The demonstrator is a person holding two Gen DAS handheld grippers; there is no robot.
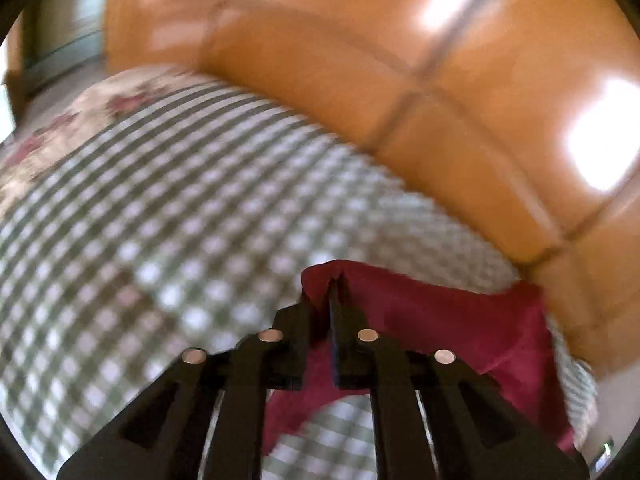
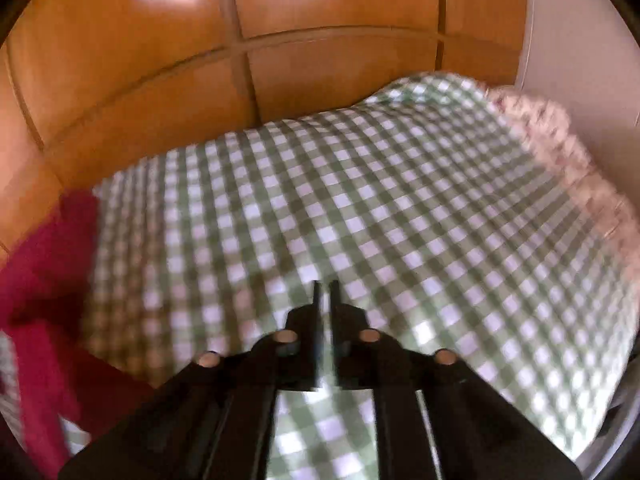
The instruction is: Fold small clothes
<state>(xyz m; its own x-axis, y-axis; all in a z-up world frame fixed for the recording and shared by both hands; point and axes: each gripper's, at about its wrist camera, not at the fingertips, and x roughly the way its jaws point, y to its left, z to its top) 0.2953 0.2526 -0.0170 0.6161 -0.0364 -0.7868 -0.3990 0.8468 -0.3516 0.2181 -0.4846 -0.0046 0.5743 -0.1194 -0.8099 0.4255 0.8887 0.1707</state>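
left gripper (image 1: 334,284) pinched a corner of the red garment (image 1: 460,332), its length trailing rightward over the green checked cloth (image 1: 180,208); right gripper (image 2: 325,286) was nearly closed, holding nothing.

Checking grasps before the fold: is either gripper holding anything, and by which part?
The left gripper is shut on the dark red cloth garment, pinching a bunched edge. The right gripper, nearly closed, holds nothing above the green-and-white checked bedcover.
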